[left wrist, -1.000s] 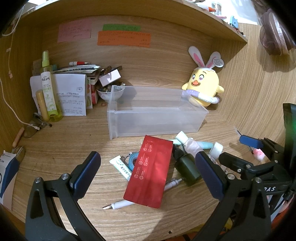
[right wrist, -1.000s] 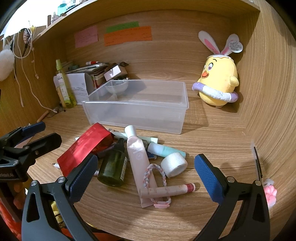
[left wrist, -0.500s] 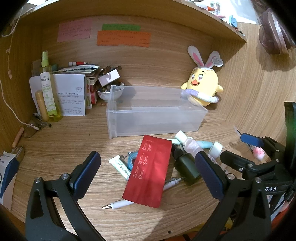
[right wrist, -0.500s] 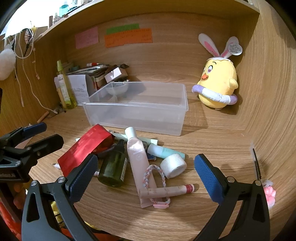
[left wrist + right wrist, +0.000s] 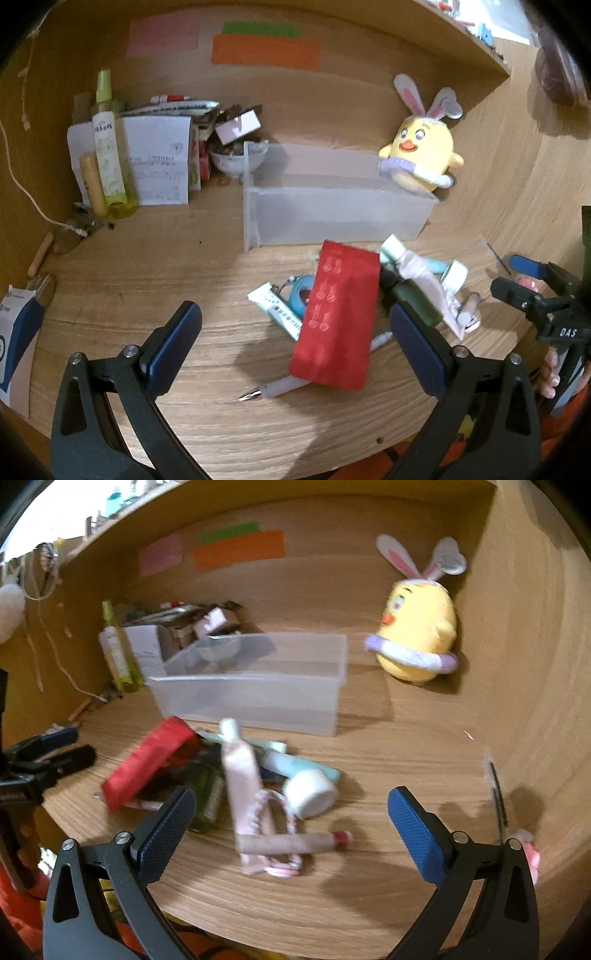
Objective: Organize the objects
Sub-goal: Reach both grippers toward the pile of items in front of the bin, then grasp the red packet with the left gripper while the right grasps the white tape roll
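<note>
Both my grippers gape wide, holding nothing.
If I grab the flat red foil pouch (image 5: 338,317), the white pen (image 5: 275,389) beneath, at six o'clock, might roll away.

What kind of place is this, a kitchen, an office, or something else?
Probably a personal wooden desk nook at home or in a dorm: coloured paper notes stuck on the back panel, a yellow plush chick with bunny ears, and scattered toiletries beside a clear plastic bin.

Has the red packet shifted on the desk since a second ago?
No. The red packet lies just in front of the clear bin, over the white pen, as before. Only the cameras moved; both views are blurred.
</note>
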Motion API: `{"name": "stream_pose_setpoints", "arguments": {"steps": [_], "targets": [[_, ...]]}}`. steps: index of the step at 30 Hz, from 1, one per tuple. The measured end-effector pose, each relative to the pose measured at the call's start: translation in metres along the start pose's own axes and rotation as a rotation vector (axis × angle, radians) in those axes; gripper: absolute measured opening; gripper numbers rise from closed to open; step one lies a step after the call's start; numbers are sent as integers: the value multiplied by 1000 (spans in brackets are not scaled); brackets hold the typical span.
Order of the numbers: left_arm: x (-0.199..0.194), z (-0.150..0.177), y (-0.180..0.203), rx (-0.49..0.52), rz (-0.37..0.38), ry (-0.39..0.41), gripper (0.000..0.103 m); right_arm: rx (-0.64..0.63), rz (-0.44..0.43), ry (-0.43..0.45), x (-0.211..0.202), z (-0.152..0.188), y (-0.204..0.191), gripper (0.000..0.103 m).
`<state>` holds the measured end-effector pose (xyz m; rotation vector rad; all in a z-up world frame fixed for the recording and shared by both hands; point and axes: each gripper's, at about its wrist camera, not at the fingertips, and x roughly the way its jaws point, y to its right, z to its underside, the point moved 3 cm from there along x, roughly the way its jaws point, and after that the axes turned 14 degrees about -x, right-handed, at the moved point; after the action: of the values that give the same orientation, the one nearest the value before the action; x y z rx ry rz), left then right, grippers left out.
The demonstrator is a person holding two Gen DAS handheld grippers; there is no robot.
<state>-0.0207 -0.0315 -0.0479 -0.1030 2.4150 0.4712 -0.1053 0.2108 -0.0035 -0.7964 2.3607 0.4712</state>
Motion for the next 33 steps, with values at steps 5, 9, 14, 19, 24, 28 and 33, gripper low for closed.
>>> {"name": "stream_pose_setpoints", "arguments": {"steps": [5, 9, 14, 19, 24, 28, 33], "targets": [[15, 0, 14, 48, 30, -37, 92, 71, -15, -50, 20, 10, 17, 90], [30, -3, 26, 82, 40, -60, 92, 88, -33, -74, 35, 12, 22, 79], [55, -11, 39, 125, 44, -107, 89, 113, -59, -88, 50, 11, 25, 71], [77, -15, 47, 147, 67, -180, 88, 125, -79, -89, 57, 10, 27, 64], [92, -13, 51, 165, 52, -217, 67, 127, -110, -84, 60, 8, 25, 48], [93, -15, 49, 150, 56, -215, 56, 120, -103, -83, 61, 6, 24, 36], [83, -19, 45, 126, 73, -181, 56, 128, -92, -68, 55, 5, 27, 36]]}}
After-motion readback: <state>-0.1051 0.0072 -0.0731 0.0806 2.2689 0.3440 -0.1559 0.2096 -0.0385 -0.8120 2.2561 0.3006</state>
